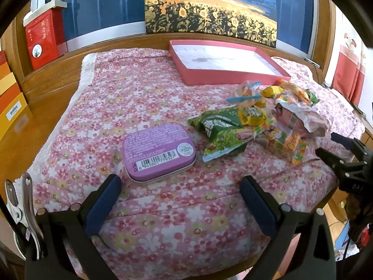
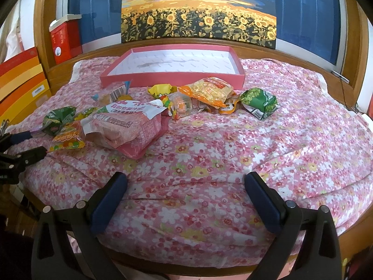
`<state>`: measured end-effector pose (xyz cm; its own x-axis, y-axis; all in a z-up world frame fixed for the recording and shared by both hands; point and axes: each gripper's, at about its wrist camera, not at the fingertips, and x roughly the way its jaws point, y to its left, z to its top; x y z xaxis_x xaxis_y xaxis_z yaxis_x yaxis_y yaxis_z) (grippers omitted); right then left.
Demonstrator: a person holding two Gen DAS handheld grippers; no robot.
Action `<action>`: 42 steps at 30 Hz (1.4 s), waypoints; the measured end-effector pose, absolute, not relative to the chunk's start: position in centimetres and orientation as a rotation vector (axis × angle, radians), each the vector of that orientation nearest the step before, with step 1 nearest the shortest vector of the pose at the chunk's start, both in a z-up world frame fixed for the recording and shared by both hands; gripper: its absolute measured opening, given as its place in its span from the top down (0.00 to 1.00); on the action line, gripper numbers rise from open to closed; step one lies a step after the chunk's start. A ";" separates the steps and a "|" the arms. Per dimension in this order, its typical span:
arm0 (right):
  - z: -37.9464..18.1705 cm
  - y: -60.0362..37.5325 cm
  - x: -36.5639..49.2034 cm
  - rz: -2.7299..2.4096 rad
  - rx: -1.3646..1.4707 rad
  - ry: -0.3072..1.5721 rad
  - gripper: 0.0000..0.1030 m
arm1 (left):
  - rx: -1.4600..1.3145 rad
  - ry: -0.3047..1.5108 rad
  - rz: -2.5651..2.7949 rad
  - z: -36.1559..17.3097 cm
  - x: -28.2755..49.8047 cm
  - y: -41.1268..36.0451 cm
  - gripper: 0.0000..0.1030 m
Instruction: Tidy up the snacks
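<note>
The snacks lay in a loose heap on the flowery cloth, just in front of the pink box, which had nothing in it, so I think that was where they should go. A purple tin sat alone beside the heap. My left gripper and my right gripper were both spread wide and held nothing, near the front edge, ready to pick.

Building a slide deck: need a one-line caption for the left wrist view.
Open left gripper faces a purple tin beside piled snacks, pink tray behind.
</note>
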<state>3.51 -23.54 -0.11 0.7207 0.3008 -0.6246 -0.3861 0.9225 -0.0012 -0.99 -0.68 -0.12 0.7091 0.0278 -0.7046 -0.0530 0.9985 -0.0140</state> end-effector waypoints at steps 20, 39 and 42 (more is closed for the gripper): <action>-0.1 -23.6 3.5 0.375 -0.131 0.661 0.00 | -0.023 0.762 0.028 -0.2 -1.1 -0.6 0.00; -0.3 -23.5 3.4 0.355 -0.121 0.635 0.00 | -0.037 0.679 0.063 3.2 -3.0 0.6 0.01; -0.3 -23.5 3.3 0.352 -0.118 0.627 0.00 | 0.002 0.646 0.070 4.3 -2.7 0.3 0.01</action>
<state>3.27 -23.51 -0.33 0.7527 0.2859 -0.5930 -0.3566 0.9343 -0.0022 -2.74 0.35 4.34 0.7965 0.0658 -0.6011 -0.0646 0.9976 0.0236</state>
